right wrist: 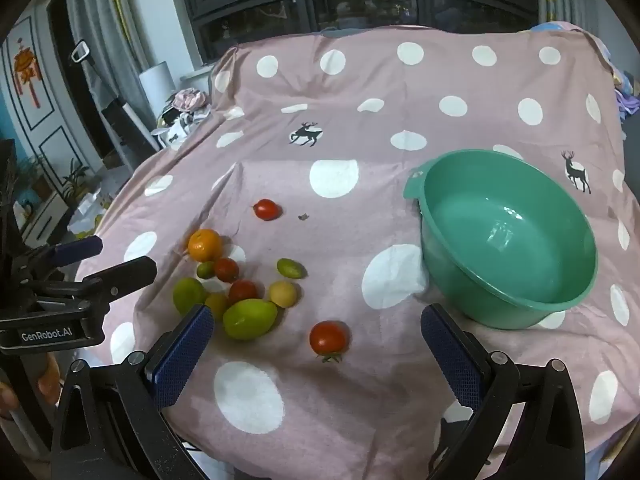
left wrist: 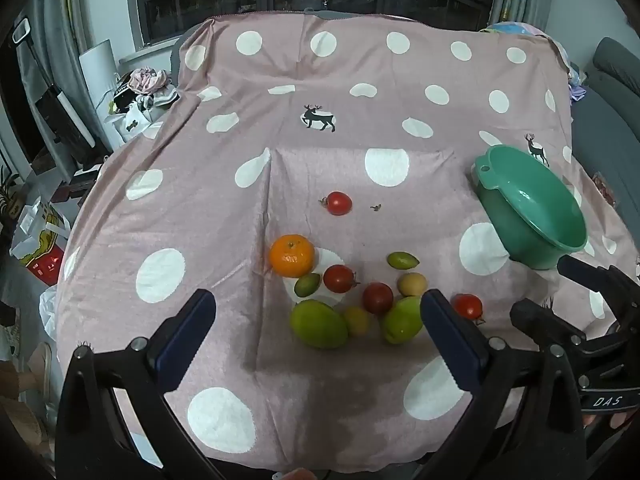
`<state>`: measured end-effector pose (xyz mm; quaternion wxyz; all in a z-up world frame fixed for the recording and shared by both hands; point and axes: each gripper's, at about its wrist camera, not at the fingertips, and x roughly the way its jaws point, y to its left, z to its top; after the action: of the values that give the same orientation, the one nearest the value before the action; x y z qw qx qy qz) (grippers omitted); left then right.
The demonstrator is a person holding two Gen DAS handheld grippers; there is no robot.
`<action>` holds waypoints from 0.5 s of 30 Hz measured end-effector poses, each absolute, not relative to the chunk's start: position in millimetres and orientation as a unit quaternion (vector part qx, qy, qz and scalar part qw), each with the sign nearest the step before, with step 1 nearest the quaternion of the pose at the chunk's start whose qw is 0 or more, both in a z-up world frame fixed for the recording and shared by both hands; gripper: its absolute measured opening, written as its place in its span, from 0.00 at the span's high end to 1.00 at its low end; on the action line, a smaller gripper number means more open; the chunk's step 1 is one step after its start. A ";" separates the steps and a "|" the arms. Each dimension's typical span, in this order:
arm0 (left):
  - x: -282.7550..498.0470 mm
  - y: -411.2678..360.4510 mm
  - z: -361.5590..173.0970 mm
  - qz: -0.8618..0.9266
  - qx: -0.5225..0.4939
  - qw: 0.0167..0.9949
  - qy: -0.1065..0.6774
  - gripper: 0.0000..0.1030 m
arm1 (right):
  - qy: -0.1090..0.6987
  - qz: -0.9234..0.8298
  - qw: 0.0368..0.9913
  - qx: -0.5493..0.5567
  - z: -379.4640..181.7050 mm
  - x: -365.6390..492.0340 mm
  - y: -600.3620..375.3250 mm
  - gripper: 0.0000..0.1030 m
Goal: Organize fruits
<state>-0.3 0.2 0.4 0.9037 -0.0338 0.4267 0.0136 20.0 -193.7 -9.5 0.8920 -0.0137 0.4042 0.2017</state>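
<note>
Both grippers, left gripper (left wrist: 318,322) and right gripper (right wrist: 318,332), hover spread wide and empty; fruits (right wrist: 240,280) lie loose on the desk beside the empty bowl (right wrist: 508,236); round tomatoes may roll off if nudged

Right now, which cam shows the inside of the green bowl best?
Right wrist. The bowl sits whole and close there, its mouth open to the camera, so the empty floor and inner wall show. In the left wrist view the bowl is at the right edge, seen at a slant, mostly outer wall and only part of the inside.
</note>
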 end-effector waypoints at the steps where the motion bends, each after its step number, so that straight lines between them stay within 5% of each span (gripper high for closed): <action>1: -0.4 0.4 0.7 0.014 -0.034 0.904 0.426 0.00 | 0.406 0.202 0.891 -0.015 -9.5 19.9 -193.2 0.00; 15: -13.8 -1.9 15.1 0.038 -0.002 0.925 0.379 0.00 | 0.395 0.211 0.894 -0.011 -4.7 15.8 -191.0 0.00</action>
<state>-13.8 -1.9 15.1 0.9245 -0.0025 0.3792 0.0382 15.8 -191.0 -4.7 0.8940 -0.0110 0.3951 0.2110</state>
